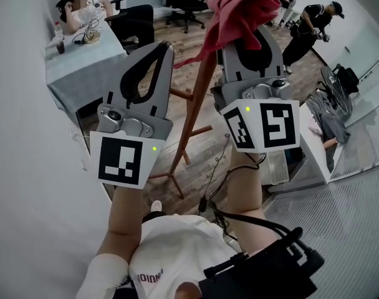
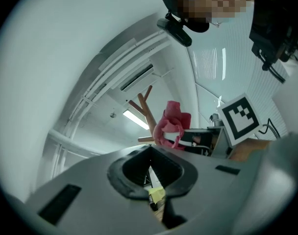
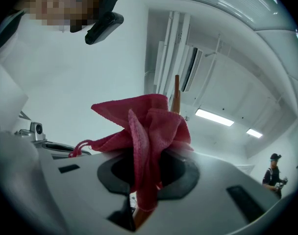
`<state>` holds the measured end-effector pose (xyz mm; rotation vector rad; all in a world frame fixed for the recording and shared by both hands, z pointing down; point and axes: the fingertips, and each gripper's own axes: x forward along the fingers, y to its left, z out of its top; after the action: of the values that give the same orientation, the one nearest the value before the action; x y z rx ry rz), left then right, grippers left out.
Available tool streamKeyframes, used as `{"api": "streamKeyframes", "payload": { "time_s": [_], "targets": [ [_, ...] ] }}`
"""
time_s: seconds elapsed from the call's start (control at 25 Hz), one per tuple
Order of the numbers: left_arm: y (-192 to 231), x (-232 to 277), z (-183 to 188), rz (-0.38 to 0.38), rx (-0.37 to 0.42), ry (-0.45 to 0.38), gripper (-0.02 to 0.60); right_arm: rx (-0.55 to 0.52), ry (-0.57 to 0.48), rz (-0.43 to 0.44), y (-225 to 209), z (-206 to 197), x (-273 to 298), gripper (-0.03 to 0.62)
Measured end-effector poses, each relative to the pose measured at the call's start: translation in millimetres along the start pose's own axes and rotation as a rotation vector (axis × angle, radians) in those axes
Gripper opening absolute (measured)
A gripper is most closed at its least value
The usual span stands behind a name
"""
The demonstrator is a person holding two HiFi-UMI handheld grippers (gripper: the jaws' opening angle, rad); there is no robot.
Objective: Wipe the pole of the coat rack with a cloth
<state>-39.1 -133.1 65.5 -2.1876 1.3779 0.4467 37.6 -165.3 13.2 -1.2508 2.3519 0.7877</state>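
Grippers first: left gripper point(image 1: 159, 50) has its fingers pressed together on nothing, near the pole point(image 1: 199, 95) of the coat rack point(image 1: 174, 180); right gripper point(image 1: 249, 33) has its fingers pinched on the pink cloth point(image 1: 239, 8), bunched round that pole near the top; my worry: a weak squeeze and the cloth slides off mid-wipe, or a hard shove tips the rack.

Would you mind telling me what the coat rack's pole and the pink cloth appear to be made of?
The pole looks like wood with a smooth reddish-brown finish, judging by its warm, even colour and matching angled pegs, though painted metal cannot be excluded. The pink cloth looks like soft, matte woven fabric, perhaps microfibre. It drapes in limp folds and its surface looks fuzzy.
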Motion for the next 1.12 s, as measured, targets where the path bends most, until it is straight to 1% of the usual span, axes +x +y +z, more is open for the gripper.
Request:
{"api": "streamKeyframes", "payload": {
  "time_s": [0.16, 0.36, 0.72, 1.12],
  "targets": [
    [-0.2, -0.8, -4.9, 0.001, -0.013, 0.005, 0.012, 0.015, 0.019, -0.002, -0.8, -9.4, -3.6, 0.092],
    [-2.1, -3.7, -10.9, -0.005, -0.053, 0.012, 0.012, 0.047, 0.03, 0.004, 0.6, -20.4, -10.1, 0.092],
    [3.9, -8.8, -18.2, 0.014, -0.061, 0.029, 0.012, 0.071, 0.057, 0.009, 8.2, -33.2, -18.6, 0.092],
    [1.8, -13.6, -30.1, 0.005, -0.074, 0.059, 0.012, 0.095, 0.09, 0.0, 14.6, -49.1, -28.4, 0.092]
  ]
}}
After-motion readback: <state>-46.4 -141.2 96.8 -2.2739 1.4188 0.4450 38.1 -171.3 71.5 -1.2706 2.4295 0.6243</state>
